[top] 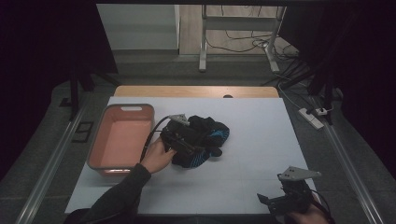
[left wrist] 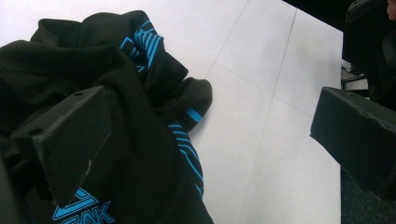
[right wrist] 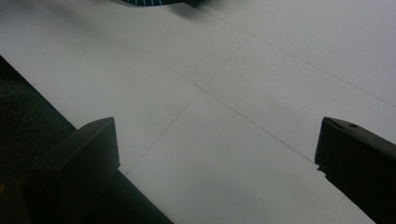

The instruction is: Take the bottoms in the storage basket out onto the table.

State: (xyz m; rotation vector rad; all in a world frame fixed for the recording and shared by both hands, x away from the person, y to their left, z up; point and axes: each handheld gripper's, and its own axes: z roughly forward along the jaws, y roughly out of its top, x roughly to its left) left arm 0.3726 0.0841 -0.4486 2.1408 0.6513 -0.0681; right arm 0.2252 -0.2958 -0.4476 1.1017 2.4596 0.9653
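Your white table (top: 243,172) is the biggest thing here, and most of it is bare, so you have lots of room to work. The pink tub (top: 122,108) sits on the table's left side with nothing in it that you can see. It is just beside the clothes, likely so the trip to it is short.

The black and blue clothes (top: 208,133) lie in a crumpled heap near the middle of the table, just right of the tub. They are bunched up, not flat, so there are thick folds that are easy to pinch.

Your left gripper (top: 180,140) is down at the near left edge of that heap. In the left gripper view its jaws stand wide apart. One jaw is over the clothes (left wrist: 140,154) and the other is over bare table. It has no hold of anything yet. I think you hold it wide so a big fold can fit between the jaws.

Your right gripper (top: 273,201) waits at the near right corner, well apart from the heap. Its jaws are wide apart too, with bare table (right wrist: 224,140) between them. It seems parked there to stay out of the way.
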